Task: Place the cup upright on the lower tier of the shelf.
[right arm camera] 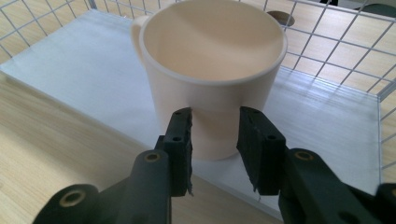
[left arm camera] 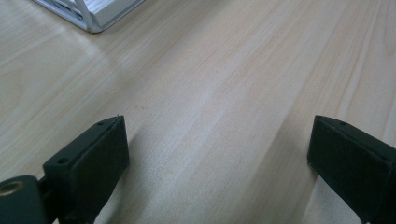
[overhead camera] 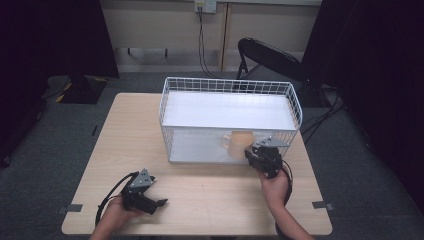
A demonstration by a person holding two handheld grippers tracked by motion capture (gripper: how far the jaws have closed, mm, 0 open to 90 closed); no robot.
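Poises right tongs (right arm camera: 215, 140) partly narrowed, gripping nothing, just short of cup (right arm camera: 212, 70) standing upright in wire basket (overhead camera: 230, 85), centre right of high view, likely lining up a grasp. Parks left tongs (left arm camera: 219, 154) wide open, empty, over counter (left arm camera: 210, 70). Shows empty cup interior in right gripper view, not from above.

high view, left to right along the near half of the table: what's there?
Left claw low on the table → cream mug on the wire rack's lower shelf → right claw at the mug's base, just right of it.
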